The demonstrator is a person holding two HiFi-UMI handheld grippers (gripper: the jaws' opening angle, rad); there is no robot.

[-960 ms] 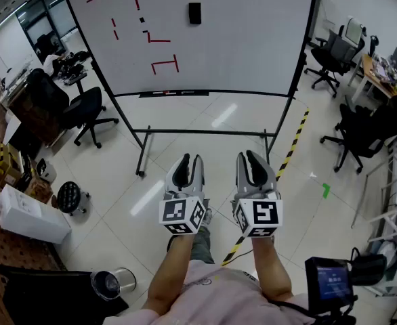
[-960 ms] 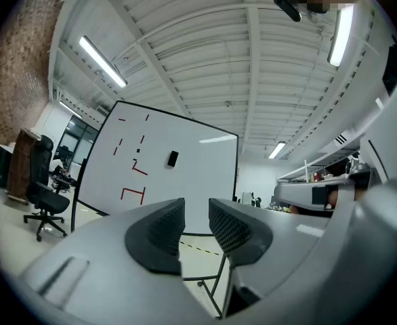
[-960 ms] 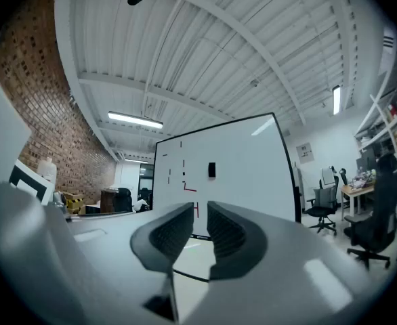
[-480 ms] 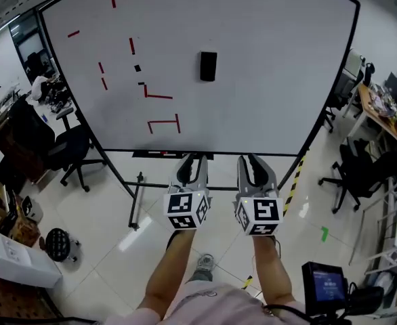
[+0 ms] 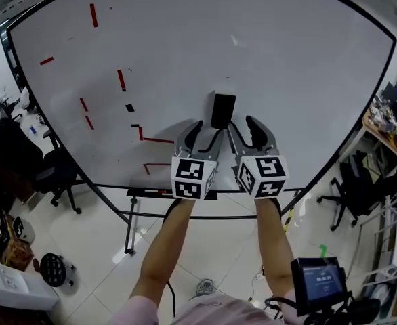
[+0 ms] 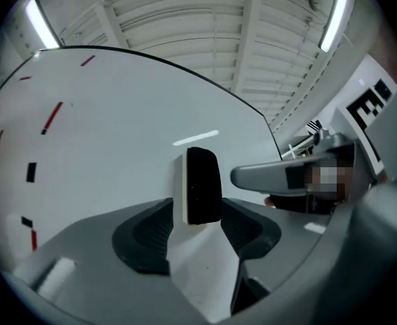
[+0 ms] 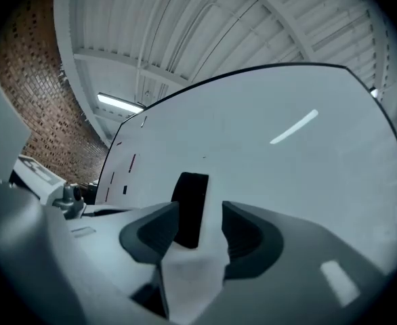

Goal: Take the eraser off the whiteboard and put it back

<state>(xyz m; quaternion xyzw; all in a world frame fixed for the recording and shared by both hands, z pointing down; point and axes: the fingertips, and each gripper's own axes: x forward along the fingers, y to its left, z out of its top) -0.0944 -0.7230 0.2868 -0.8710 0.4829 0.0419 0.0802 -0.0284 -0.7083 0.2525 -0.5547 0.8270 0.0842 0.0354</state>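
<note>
No words can be read: the whiteboard (image 5: 286, 80) bears only loose red strokes (image 5: 93, 15) and small black marks (image 5: 129, 107) on its left half. The black eraser (image 5: 223, 110) sits upright mid-board, bare white around it, well inside the dark frame. The left hand-held gripper (image 5: 207, 134) and right hand-held gripper (image 5: 243, 128) hover just below it. Their jaws have just been opening; both are released, and the eraser shows ahead through each gap, unpressed.
</note>
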